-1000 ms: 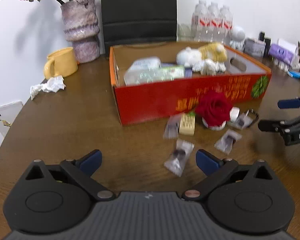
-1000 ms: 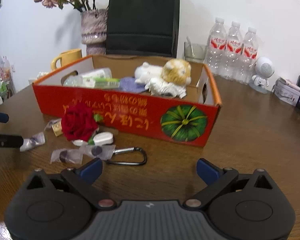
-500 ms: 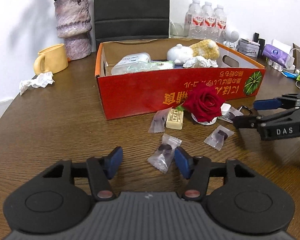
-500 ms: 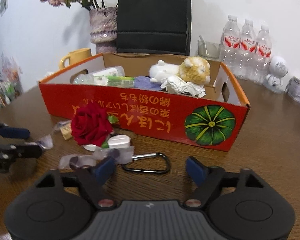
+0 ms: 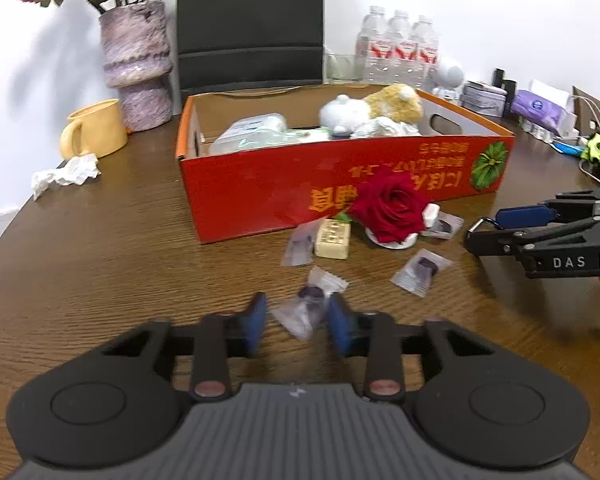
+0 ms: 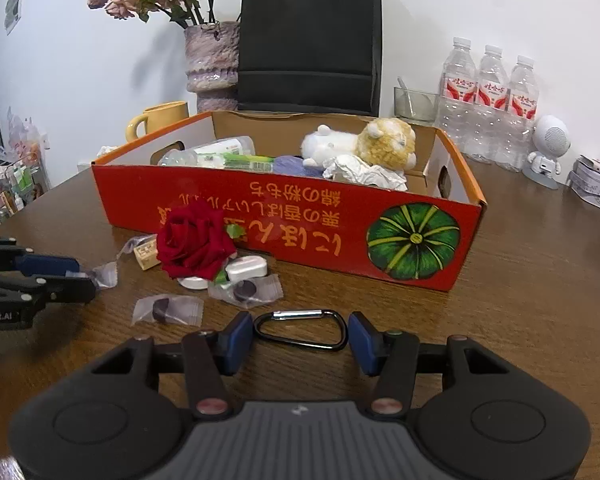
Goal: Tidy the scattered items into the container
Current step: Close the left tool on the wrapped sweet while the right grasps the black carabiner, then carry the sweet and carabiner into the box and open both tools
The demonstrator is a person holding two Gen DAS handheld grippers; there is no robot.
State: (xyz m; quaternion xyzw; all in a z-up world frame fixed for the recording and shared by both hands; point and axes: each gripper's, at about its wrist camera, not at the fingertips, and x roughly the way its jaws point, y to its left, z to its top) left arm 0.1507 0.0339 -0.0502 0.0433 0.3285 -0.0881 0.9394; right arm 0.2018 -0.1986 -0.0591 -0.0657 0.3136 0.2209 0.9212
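The red cardboard box stands mid-table holding a plush toy, bottles and tissue. In front of it lie a red rose, a beige block, a white case and several clear sachets. My left gripper is closing around one sachet; the blurred pads look just short of pressing it. My right gripper is closing with a black carabiner lying between its pads, a sliver of gap on each side.
A yellow mug, crumpled tissue and a vase stand at the back left. A black bag is behind the box. Water bottles and a white figure fill the back right.
Both pairs of jaws have narrowed from wide open. The left ones now flank the sachet closely, the right ones the carabiner. Neither object has been lifted.
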